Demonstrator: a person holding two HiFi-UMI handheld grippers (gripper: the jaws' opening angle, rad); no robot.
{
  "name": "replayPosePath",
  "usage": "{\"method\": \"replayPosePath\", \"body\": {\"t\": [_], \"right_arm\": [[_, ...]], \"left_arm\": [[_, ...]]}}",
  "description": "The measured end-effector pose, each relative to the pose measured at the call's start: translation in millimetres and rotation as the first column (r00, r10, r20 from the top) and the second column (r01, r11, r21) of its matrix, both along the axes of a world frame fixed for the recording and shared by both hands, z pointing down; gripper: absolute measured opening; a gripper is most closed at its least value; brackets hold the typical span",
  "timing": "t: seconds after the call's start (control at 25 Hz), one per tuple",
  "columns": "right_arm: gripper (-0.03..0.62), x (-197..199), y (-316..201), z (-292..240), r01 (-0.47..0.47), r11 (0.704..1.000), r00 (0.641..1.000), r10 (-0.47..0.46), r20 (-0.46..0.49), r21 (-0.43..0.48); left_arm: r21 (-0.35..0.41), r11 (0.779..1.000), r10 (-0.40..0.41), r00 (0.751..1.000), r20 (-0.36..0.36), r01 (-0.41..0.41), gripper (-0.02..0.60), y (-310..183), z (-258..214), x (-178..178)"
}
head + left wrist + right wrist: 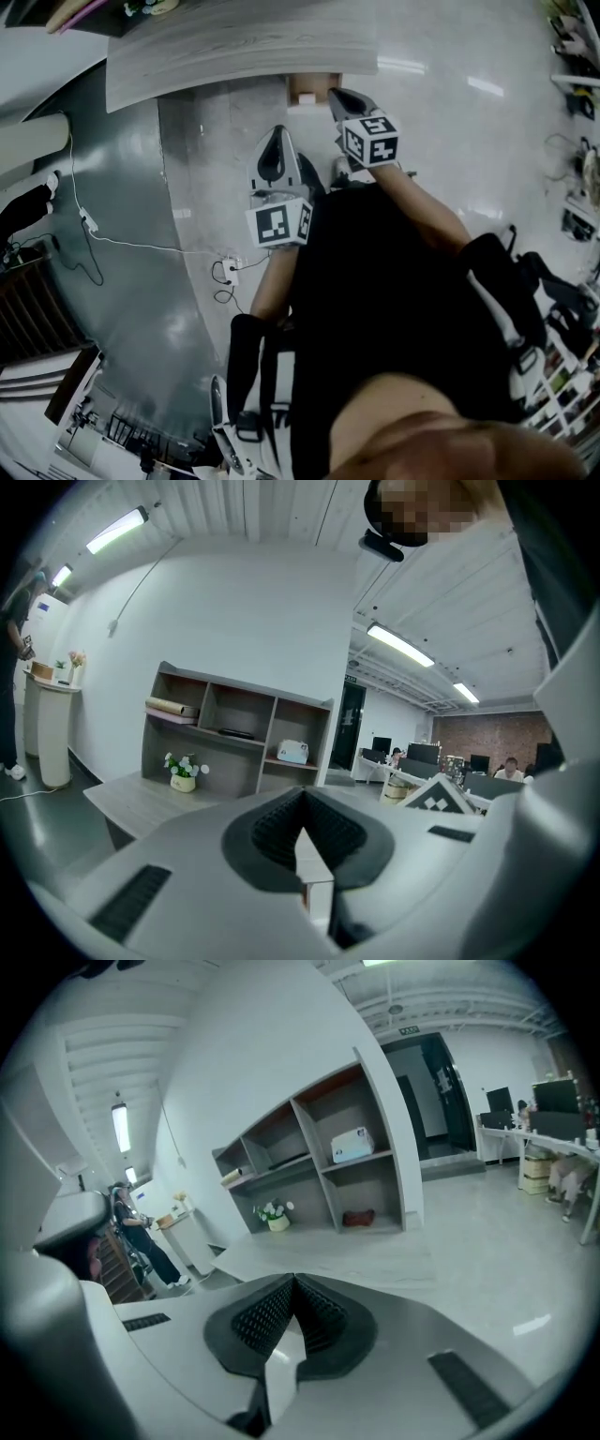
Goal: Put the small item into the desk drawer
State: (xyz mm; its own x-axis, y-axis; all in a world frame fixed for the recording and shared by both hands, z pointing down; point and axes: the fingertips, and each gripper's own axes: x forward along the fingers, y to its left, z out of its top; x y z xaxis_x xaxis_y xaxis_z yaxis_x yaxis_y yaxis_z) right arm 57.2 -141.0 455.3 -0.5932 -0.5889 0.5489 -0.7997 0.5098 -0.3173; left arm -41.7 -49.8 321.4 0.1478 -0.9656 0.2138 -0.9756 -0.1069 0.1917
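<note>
Both are clenched on nothing right now. My left gripper [302, 794] has its jaws pressed together with just air behind the tips, and it's the same deal with my right gripper [293, 1279]. In the head view both sit just off the desk's [234, 47] near edge, the right one closest to it and the left a bit further back. The drawer [305, 91] pokes out under that edge, right beside the right gripper's tip. The small item might be the pale bit in the drawer, but it's too tiny to tell.
</note>
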Motion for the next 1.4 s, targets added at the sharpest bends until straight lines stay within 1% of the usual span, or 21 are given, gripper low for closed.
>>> {"method": "replayPosePath", "body": {"t": [0.24, 0.36, 0.56, 0.76, 0.88, 1.12, 1.4], "right_arm": [[0.0, 9, 20, -75, 0.015, 0.991, 0.997, -0.025, 0.076, 0.134], [0.0, 18, 35, -106, 0.01, 0.981, 0.994, -0.03, 0.104, 0.195], [0.0, 30, 63, -136, 0.018, 0.971, 0.988, -0.054, 0.145, 0.237], [0.0, 37, 86, -145, 0.055, 0.96, 0.981, -0.103, 0.164, 0.276], [-0.002, 40, 89, -147, 0.06, 0.957, 0.982, -0.108, 0.158, 0.283], [-0.002, 43, 92, -147, 0.063, 0.955, 0.983, -0.11, 0.149, 0.291], [-0.002, 45, 97, -145, 0.078, 0.954, 0.981, -0.125, 0.146, 0.291]], "left_arm": [[0.031, 1.0, -0.005, 1.0, 0.0, 0.005, -0.002, 7, -19, 5], [0.033, 0.999, 0.002, 1.0, 0.02, -0.003, -0.002, 14, -21, 7], [0.038, 0.999, -0.011, 1.0, 0.025, 0.01, -0.002, 22, -21, 10], [0.037, 0.999, -0.021, 0.999, 0.03, 0.02, -0.002, 27, -21, 13], [0.048, 0.998, -0.03, 0.999, 0.021, 0.029, -0.002, 28, -25, 15], [0.049, 0.999, -0.014, 0.999, 0.039, 0.012, -0.002, 31, -24, 21], [0.054, 0.998, -0.014, 0.999, 0.039, 0.012, -0.002, 33, -23, 25]]}}
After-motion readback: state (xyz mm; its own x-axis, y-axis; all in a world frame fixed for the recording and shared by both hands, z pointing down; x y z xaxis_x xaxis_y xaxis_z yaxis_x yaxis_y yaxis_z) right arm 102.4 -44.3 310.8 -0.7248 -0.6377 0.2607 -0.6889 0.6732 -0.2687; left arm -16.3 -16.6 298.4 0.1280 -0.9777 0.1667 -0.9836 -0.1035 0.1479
